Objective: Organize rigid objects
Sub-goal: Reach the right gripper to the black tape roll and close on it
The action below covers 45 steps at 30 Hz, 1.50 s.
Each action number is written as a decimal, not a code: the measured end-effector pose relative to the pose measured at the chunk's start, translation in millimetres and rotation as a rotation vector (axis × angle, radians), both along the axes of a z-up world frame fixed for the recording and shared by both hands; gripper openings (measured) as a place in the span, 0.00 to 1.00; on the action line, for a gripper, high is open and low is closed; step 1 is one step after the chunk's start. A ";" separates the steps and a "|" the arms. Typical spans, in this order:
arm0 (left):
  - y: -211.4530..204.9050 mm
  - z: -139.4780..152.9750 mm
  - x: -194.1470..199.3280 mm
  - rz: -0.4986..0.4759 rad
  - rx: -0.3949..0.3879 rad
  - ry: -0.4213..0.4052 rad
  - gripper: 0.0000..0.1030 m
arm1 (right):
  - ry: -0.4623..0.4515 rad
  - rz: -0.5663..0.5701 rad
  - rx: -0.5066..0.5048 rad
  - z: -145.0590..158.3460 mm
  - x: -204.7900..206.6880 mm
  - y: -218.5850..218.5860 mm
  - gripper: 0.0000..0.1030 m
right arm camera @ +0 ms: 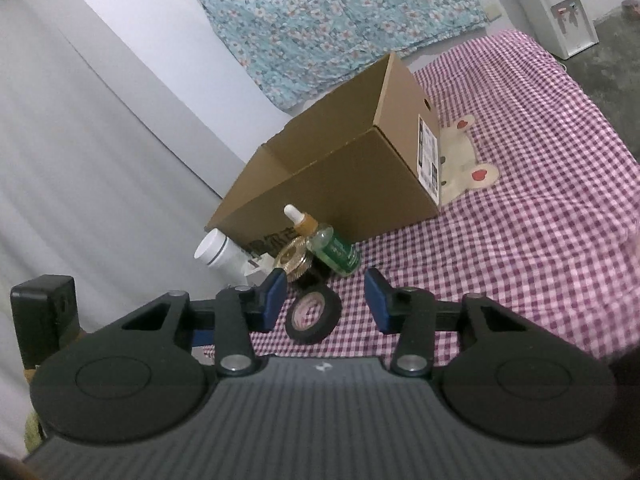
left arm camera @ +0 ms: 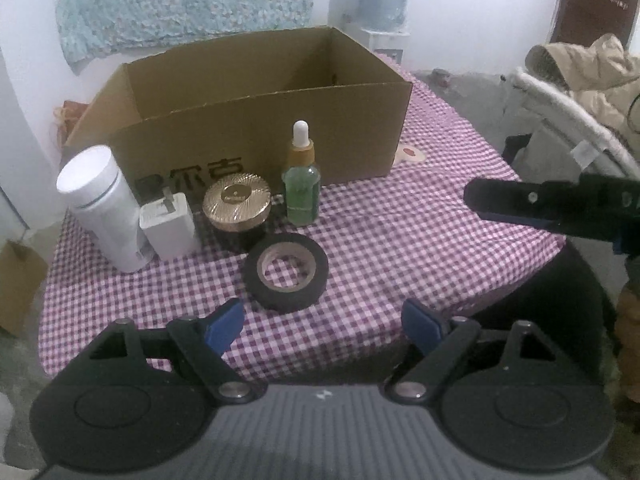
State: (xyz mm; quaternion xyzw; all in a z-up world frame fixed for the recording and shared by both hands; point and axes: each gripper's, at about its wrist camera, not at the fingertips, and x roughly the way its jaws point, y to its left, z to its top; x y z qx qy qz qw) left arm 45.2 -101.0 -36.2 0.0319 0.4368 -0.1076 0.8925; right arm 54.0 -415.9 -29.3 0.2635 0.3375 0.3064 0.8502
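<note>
An open cardboard box [left arm camera: 256, 132] stands on a purple checked cloth [left arm camera: 400, 240]. In front of it stand a white cylinder [left arm camera: 100, 208], a white charger plug [left arm camera: 170, 224], a gold-lidded jar [left arm camera: 237, 206] and a green dropper bottle [left arm camera: 301, 184]. A black tape roll [left arm camera: 286, 272] lies flat nearest me. My left gripper [left arm camera: 322, 330] hangs open just short of the roll, nothing between its blue pads. In the right wrist view my right gripper [right arm camera: 326, 300] is open and empty, with the tape roll [right arm camera: 313, 314] beyond its gap. The same box [right arm camera: 340, 172], dropper bottle [right arm camera: 332, 250] and jar [right arm camera: 292, 260] appear there.
The right gripper's black body [left arm camera: 552, 208] reaches in from the right of the left wrist view. A chair with a beige coat [left arm camera: 580, 80] stands right of the table. A water dispenser [right arm camera: 560, 16] is at the back. A floral cloth [right arm camera: 332, 12] hangs on the wall.
</note>
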 end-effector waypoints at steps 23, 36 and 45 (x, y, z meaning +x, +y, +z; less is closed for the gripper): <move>92.4 86.3 -45.6 0.030 -0.173 -0.334 0.89 | -0.104 -0.250 -0.092 67.8 -56.1 6.6 0.38; 64.3 6.7 -31.8 -0.048 -0.118 -0.157 0.89 | -0.048 -0.154 -0.175 48.4 -43.2 54.6 0.38; 21.7 -30.0 -4.3 -0.124 0.053 -0.130 0.88 | 0.032 -0.047 -0.209 6.3 -6.0 90.4 0.38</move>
